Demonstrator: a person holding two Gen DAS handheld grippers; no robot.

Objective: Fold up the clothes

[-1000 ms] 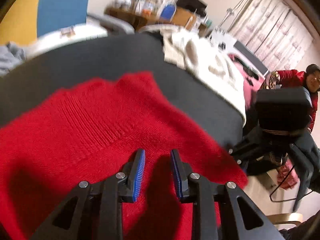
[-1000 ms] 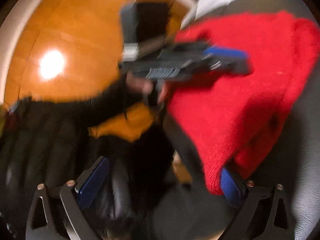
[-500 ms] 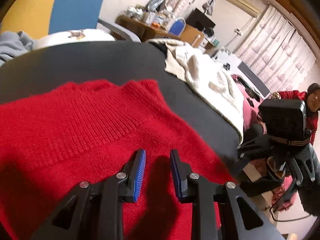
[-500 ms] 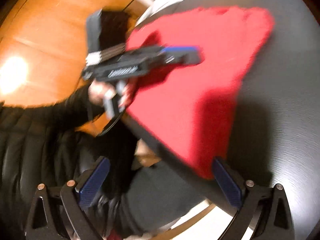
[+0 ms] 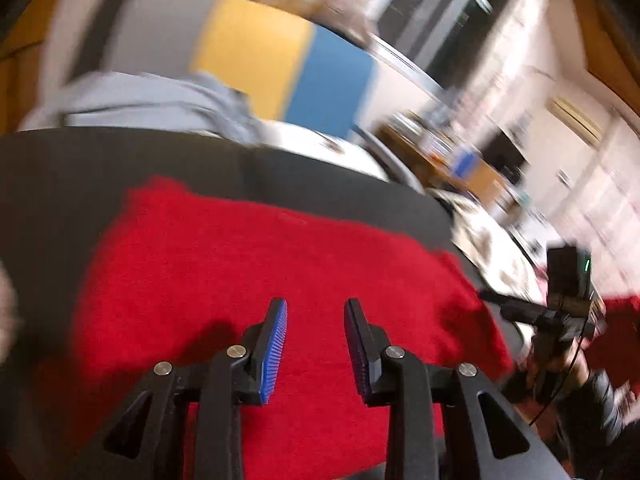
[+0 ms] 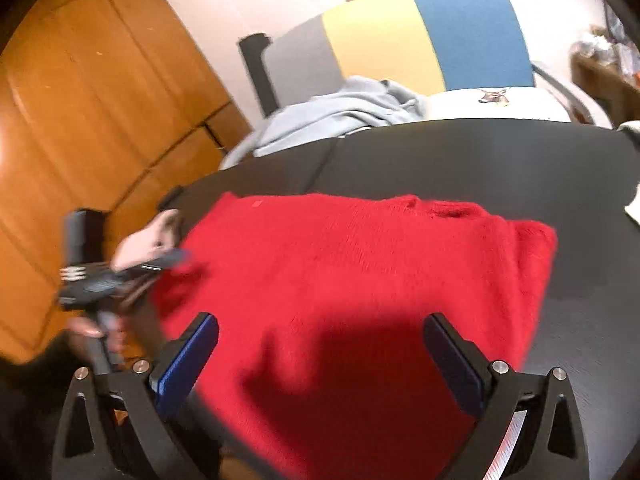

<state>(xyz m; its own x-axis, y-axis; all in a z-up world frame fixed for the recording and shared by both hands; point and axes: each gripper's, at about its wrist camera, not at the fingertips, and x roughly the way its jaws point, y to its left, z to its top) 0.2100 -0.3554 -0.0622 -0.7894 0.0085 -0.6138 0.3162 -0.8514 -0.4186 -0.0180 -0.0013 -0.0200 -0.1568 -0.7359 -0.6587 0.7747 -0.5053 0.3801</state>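
Knitwear fills both views: a red sweater (image 6: 360, 280) lies flat on our dark grey table (image 6: 500, 160). From the right wrist we see our right gripper (image 6: 320, 364) with jaws wide apart over the sweater's near edge, and our left gripper (image 6: 176, 258) at its left edge; whether it grips cloth is too blurred to tell. The left wrist view shows those jaws slightly parted, nothing between them. Only the right view sharply shows the pale blue garment (image 6: 340, 112) behind.

Right claw (image 6: 320, 364) gapes wide; left claw (image 5: 316, 344) stands narrowly parted, gripping nothing.
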